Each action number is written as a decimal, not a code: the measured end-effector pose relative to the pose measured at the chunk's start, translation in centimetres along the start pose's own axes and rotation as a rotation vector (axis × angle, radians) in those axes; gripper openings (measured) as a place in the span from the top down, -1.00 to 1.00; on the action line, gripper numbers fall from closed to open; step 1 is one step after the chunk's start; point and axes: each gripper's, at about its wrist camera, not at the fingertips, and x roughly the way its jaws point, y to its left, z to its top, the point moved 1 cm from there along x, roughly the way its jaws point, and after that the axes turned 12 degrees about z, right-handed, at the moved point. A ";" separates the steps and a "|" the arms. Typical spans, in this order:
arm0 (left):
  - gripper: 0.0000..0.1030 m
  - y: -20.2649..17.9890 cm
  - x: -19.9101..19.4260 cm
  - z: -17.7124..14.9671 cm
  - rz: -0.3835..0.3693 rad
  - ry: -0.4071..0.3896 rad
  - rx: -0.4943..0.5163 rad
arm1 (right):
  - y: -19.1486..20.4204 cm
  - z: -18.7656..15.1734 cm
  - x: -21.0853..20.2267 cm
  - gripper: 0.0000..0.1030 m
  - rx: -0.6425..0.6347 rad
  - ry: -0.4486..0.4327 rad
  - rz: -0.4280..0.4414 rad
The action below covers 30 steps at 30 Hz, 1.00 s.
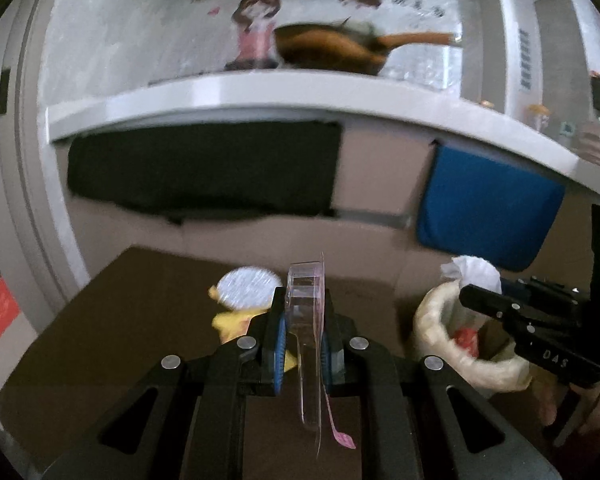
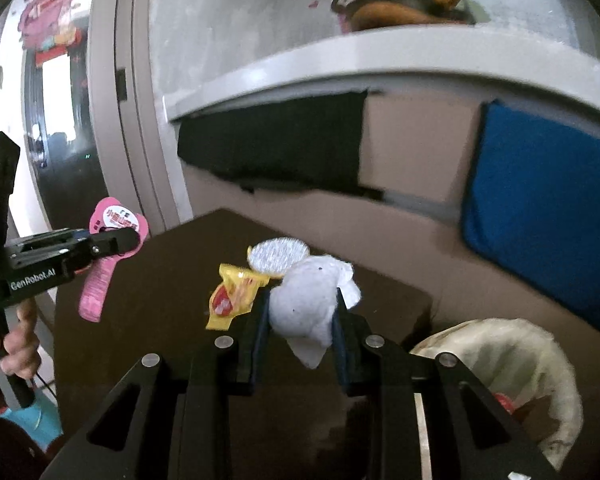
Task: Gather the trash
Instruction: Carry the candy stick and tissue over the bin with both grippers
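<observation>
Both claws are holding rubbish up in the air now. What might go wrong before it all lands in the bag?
1. The crumpled tissue bulges loosely out of the right gripper; it may slip free.
2. The left gripper pinches the clear pink-backed package edge-on; that thin plastic might twist out.
3. The trash bag has a soft, sagging rim, so a drop may miss.
</observation>
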 end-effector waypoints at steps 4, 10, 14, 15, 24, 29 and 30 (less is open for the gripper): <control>0.72 -2.6 -1.2 1.5 -0.029 -0.069 0.024 | -0.6 0.8 -3.3 0.51 -0.017 -0.049 -0.043; 0.72 -6.8 -2.5 3.1 -0.103 -0.134 0.041 | -2.1 1.3 -8.1 0.51 -0.023 -0.100 -0.127; 0.72 -9.9 -2.6 3.8 -0.173 -0.137 0.047 | -3.1 1.5 -10.5 0.51 -0.019 -0.123 -0.184; 0.72 -10.6 -2.6 3.8 -0.187 -0.137 0.049 | -3.4 1.5 -11.2 0.51 -0.015 -0.129 -0.198; 0.72 -16.7 -2.1 3.8 -0.298 -0.128 0.056 | -6.5 0.6 -16.2 0.51 0.031 -0.163 -0.314; 0.72 -19.0 -1.2 2.9 -0.324 -0.109 0.069 | -8.2 -0.4 -17.4 0.51 0.065 -0.174 -0.339; 0.72 -19.4 -0.9 2.7 -0.327 -0.103 0.074 | -8.6 -0.6 -17.4 0.51 0.072 -0.174 -0.341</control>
